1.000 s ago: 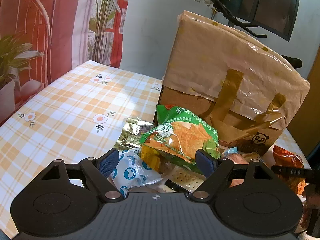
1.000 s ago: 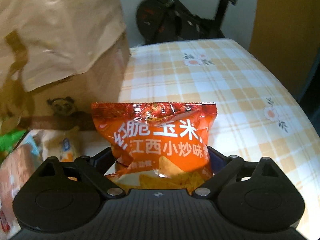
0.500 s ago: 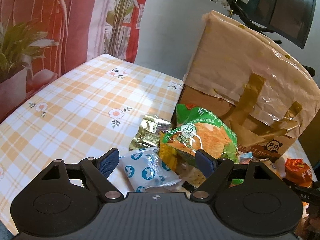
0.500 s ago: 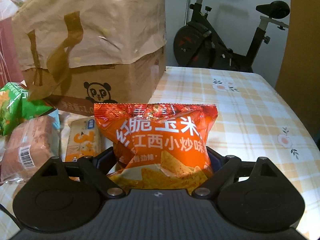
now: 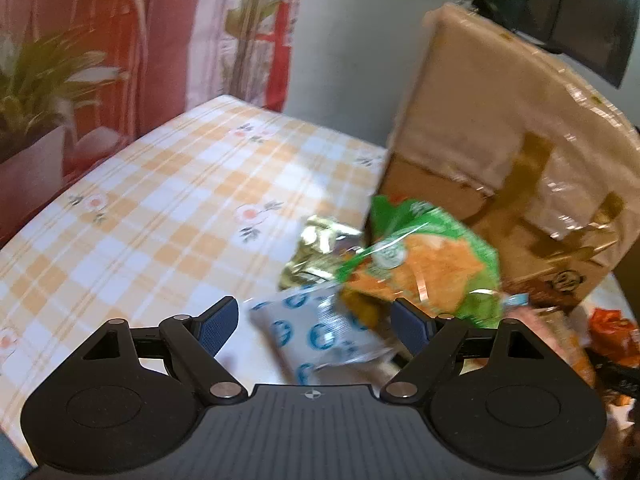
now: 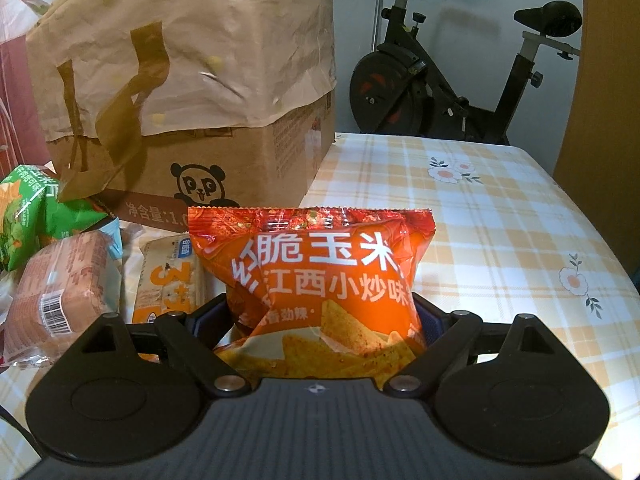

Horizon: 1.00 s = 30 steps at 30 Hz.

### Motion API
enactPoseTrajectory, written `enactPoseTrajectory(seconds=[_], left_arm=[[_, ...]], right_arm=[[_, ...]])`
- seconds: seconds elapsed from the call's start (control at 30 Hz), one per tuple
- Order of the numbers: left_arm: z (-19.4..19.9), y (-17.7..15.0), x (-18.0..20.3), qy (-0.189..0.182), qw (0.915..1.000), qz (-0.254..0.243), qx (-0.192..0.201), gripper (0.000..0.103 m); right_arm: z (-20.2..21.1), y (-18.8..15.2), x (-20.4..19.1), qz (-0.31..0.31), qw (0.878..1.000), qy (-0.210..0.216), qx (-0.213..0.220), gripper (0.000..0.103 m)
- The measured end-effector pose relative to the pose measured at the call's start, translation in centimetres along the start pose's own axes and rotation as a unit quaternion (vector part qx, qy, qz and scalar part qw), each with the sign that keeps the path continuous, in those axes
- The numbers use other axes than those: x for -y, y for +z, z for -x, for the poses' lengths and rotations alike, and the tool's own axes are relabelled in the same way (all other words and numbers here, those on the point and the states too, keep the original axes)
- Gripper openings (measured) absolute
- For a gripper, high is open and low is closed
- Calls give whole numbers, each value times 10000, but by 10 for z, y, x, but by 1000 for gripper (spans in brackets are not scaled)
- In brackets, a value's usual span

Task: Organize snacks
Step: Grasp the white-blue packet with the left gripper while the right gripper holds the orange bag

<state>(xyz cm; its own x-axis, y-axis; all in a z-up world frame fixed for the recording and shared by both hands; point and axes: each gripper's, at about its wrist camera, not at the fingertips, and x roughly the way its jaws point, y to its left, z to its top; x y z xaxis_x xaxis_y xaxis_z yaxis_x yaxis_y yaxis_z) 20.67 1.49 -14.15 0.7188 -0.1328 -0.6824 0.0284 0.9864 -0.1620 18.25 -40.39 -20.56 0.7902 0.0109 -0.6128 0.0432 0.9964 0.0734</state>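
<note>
A: Leftward swings the left gripper (image 5: 314,322), fingers wide above a white-and-blue packet (image 5: 320,334).

B: Right gripper (image 6: 320,322) grips the orange chip bag (image 6: 316,280) over the desk (image 6: 500,240).

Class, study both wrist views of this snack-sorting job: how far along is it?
Early on. Done: nothing looks sorted; the green chip bag, blue-dotted white packet and gold packet lie heaped by the cardboard box. In hand: the right gripper clamps the orange corn-chip bag. The left gripper is open and holds nothing. Left: placing that bag, then the pile, including the pink packet.
</note>
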Motion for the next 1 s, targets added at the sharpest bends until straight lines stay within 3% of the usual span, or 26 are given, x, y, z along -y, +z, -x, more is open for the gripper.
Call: enactPoseTrajectory(seconds=[0.27, 0.5, 0.6, 0.73, 0.9, 1.0], left_arm=[[0, -1, -6, 218, 9997, 107, 6, 80], [-25, -2, 1, 243, 9997, 20, -94, 81], [-29, -4, -5, 269, 9993, 210, -147, 79], [-19, -5, -13, 214, 9992, 318, -105, 53], [-13, -5, -23, 334, 9977, 568, -133, 53], [-17, -4, -24, 390, 9976, 557, -145, 60]], right_arm=[[1, 0, 0, -15, 10000, 8, 14, 92], [0, 0, 0, -18, 10000, 3, -7, 92], [1, 0, 0, -16, 10000, 2, -5, 92], [0, 0, 0, -27, 10000, 9, -1, 92], [0, 0, 0, -34, 10000, 7, -13, 92], [-1, 0, -1, -37, 10000, 12, -20, 92]])
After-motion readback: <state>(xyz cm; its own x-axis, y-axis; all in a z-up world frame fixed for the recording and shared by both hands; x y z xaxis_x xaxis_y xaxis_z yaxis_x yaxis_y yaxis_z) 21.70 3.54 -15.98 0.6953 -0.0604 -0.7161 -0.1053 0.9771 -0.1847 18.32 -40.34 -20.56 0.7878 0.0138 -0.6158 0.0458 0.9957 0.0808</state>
